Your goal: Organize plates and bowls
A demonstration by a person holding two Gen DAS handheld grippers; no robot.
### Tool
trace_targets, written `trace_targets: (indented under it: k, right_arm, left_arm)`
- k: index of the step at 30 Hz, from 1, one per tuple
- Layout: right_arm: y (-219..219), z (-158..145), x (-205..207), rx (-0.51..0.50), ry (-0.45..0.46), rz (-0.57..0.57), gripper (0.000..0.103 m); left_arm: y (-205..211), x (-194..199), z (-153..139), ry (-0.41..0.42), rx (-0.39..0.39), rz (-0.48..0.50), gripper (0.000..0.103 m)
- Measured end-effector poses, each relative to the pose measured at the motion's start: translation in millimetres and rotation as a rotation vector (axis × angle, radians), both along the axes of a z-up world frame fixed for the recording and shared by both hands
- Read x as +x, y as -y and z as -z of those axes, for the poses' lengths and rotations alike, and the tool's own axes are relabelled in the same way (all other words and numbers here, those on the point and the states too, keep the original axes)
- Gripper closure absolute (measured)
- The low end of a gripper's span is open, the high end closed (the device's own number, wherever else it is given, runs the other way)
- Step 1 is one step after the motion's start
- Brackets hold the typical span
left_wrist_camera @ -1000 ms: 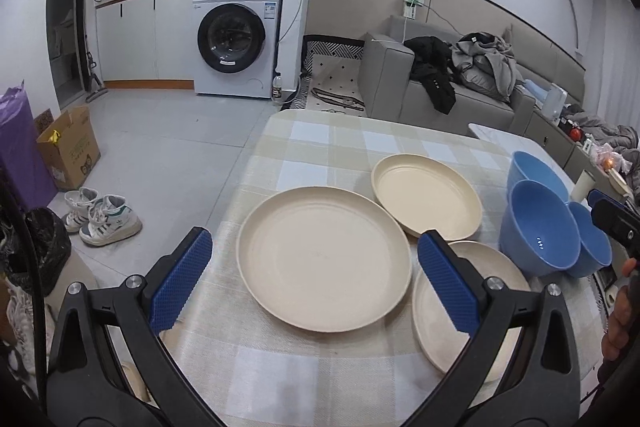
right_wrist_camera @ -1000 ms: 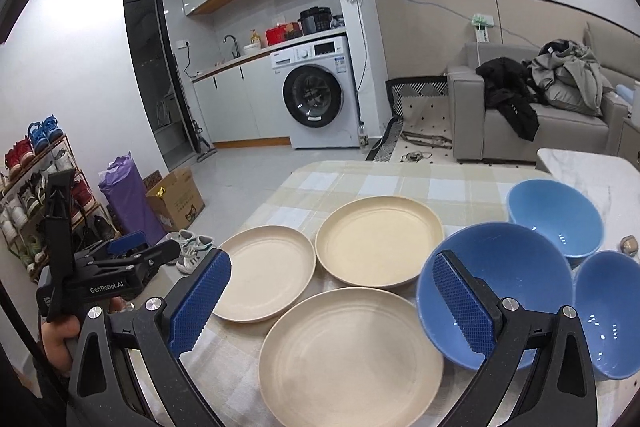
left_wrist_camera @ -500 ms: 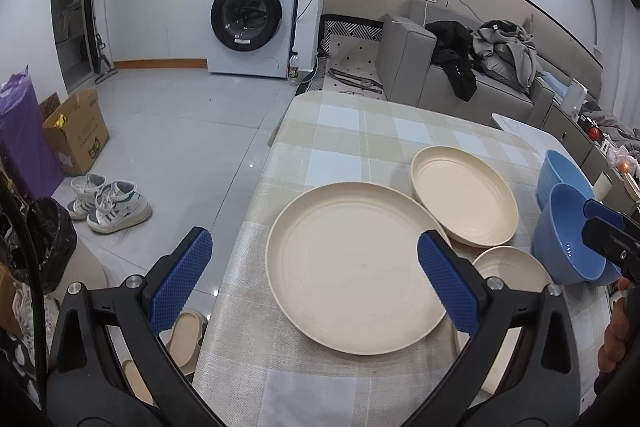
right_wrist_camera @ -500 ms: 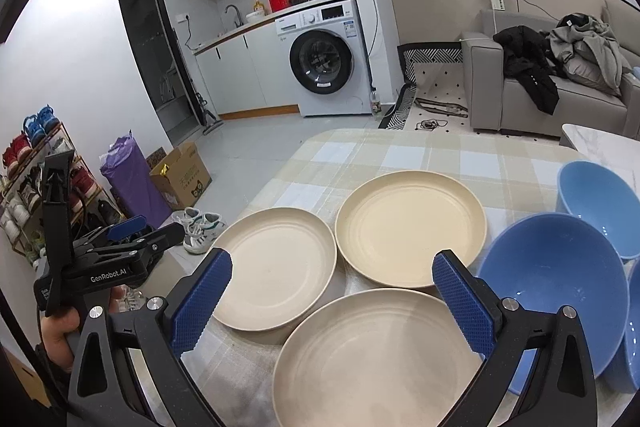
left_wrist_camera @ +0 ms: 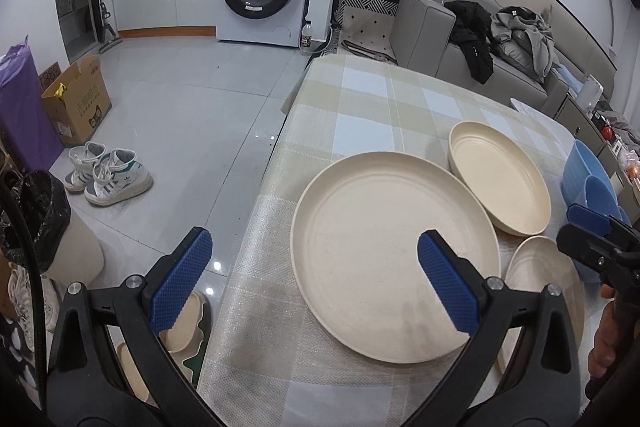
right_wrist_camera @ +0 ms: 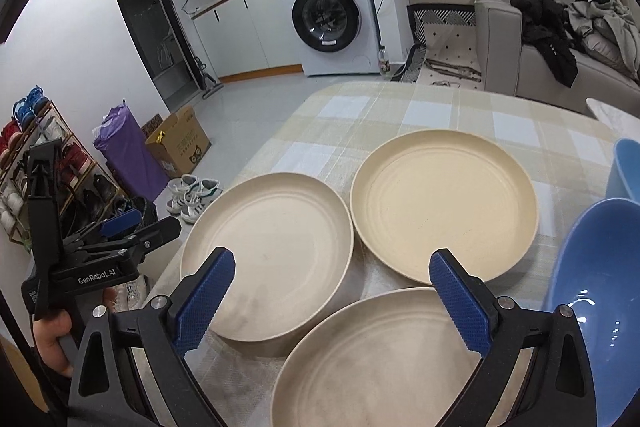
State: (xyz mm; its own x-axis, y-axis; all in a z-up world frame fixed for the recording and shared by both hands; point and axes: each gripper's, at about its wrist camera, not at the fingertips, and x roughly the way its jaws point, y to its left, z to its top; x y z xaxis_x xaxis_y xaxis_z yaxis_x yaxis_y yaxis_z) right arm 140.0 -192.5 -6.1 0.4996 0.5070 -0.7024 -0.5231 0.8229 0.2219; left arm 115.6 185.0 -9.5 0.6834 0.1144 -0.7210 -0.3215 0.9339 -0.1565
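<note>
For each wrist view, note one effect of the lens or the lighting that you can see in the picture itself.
Left wrist view: fisheye bending curves the tablecloth edges, and black vignette fills the corners. Right wrist view: small white glints of glare dot the blue bowl, while the beige plates look evenly lit and matte.

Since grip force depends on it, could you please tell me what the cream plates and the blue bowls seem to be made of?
The cream plates look like matte plastic or a fibre composite: dull, faintly speckled surfaces with moulded rings and no glare. The blue bowls look like smooth, glossier plastic, showing small bright highlights inside. Glazed ceramic cannot be ruled out for either from appearance alone.
</note>
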Motion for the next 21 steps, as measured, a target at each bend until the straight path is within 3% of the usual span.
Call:
trace_targets:
  k: [12,21]
  right_arm:
    - [-26.5,51.4,31.4,-0.033,-0.12,-0.014,0.02]
    - [-41.8,66.1,37.1,-0.068,-0.141,-0.034,0.031]
  left_arm:
    - [-8.9,41.2,54.7,-0.084,-0.035,0.001,0.013]
    - [-4.8,55.6,77.9,-0.123,-0.042,0.011,0.033]
